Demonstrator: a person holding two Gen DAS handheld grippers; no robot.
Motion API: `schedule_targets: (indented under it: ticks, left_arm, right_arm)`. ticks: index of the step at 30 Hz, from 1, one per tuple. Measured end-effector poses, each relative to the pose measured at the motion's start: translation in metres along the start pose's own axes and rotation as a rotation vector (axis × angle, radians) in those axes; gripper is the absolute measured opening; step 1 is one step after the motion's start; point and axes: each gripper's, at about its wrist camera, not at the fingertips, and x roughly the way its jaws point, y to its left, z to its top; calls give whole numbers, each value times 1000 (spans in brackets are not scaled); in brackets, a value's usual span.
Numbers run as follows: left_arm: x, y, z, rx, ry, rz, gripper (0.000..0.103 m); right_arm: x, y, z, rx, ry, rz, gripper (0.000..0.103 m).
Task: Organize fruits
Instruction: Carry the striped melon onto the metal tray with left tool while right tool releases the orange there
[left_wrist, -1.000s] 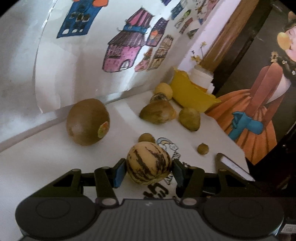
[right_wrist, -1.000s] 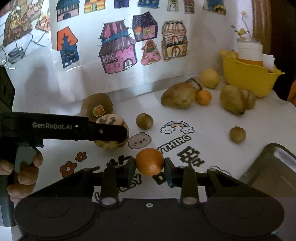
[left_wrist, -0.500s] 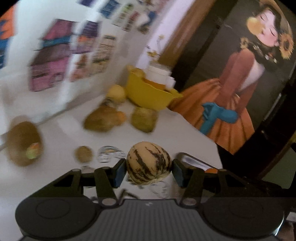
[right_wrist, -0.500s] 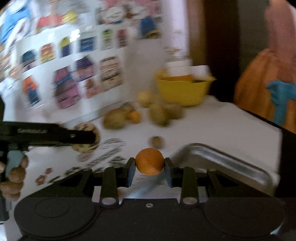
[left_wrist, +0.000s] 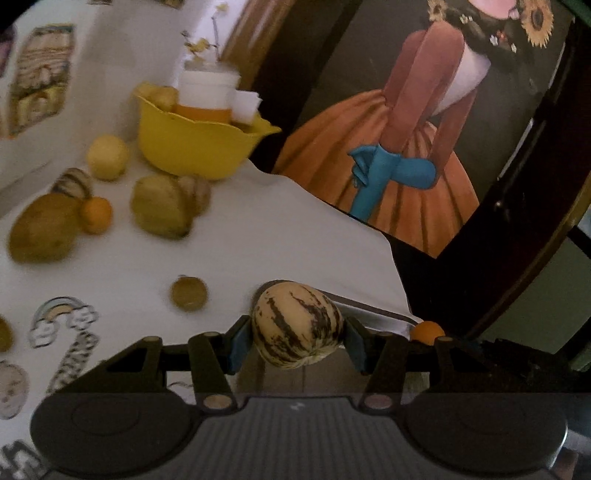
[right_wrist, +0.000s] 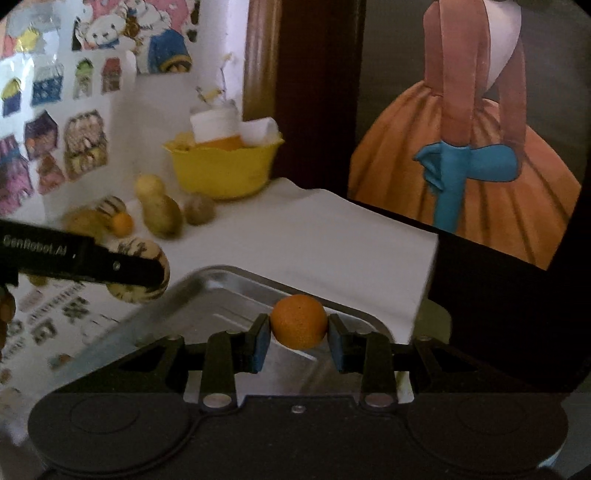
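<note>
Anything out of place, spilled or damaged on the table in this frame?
Nothing stands out. Loose fruit lies beside the yellow bowl, unspilled. The left gripper holds a striped melon, the right gripper a small orange over the metal tray. Motion blur hides fine damage.

Black left claw (left_wrist: 298, 341) has blue pads (left_wrist: 236, 345) and 2 silver screws.

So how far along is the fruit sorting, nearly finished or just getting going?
Just getting going, by the look of it. Nothing looks sorted yet: the metal tray shows no fruit in the part in view. In hand: the left claw grips a striped melon, and the right claw holds a small orange over the tray. Left to do: several fruits beside the yellow bowl, including another orange.
</note>
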Motion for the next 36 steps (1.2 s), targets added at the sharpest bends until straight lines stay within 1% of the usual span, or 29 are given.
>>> schedule_targets:
  ticks: [3, 11, 15, 24, 28, 31, 34, 36]
  left_arm:
    - [15, -4, 1, 12, 27, -9, 58]
    - [45, -4, 3, 3, 95, -10, 58]
    - [51, -6, 1, 14, 108, -5, 58]
    - [51, -10, 2, 16, 109, 5, 59]
    - [49, -7, 5, 4, 124, -19, 64]
    - [41, -6, 7, -4, 120, -13, 66]
    - [29, -7, 8, -9, 102, -10, 74]
    - [18, -10, 9, -5, 82, -16, 80]
  right_arm:
    - [5, 1, -6, -26, 0, -25, 35]
    - [21, 1, -7, -44, 10, -40, 35]
    - [28, -1, -8, -42, 27, -45, 35]
    - [35, 0, -11, -32, 49, -38, 35]
    - [35, 0, -14, -30, 53, -47, 41]
    - [31, -2, -15, -24, 49, -50, 45]
    - [23, -3, -15, -5, 39, -46, 52]
    - [13, -3, -14, 2, 24, -34, 61]
